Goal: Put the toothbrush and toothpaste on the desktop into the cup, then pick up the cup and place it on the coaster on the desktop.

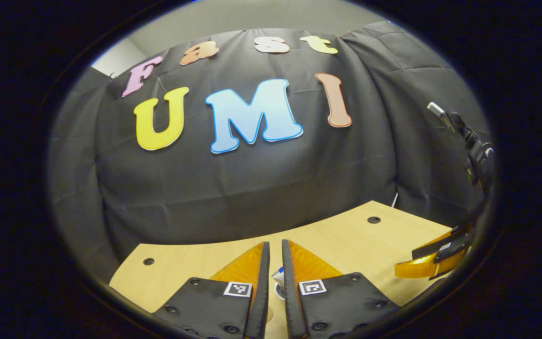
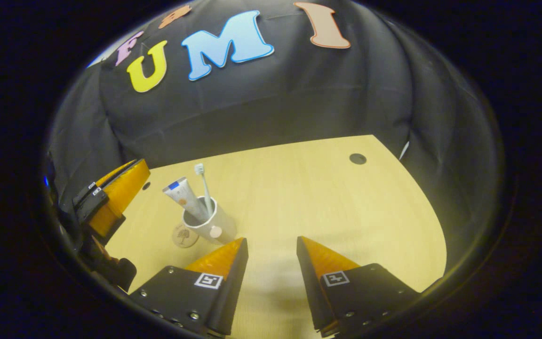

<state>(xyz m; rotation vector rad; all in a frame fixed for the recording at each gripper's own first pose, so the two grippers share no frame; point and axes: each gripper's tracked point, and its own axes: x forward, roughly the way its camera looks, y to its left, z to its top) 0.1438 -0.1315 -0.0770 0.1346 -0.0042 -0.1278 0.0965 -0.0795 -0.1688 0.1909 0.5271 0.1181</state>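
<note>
The pale, smooth cylindrical cup (image 2: 212, 226) stands on the light wooden desktop (image 2: 308, 188) just ahead-left of the right gripper (image 2: 271, 247), whose fingers are spread wide. A slim white toothbrush (image 2: 203, 186) and crinkled white toothpaste tube (image 2: 184, 197) lean inside it. A round wooden coaster (image 2: 184, 235) lies beside the cup. The left gripper (image 1: 274, 252) has its fingers set narrow.
</note>
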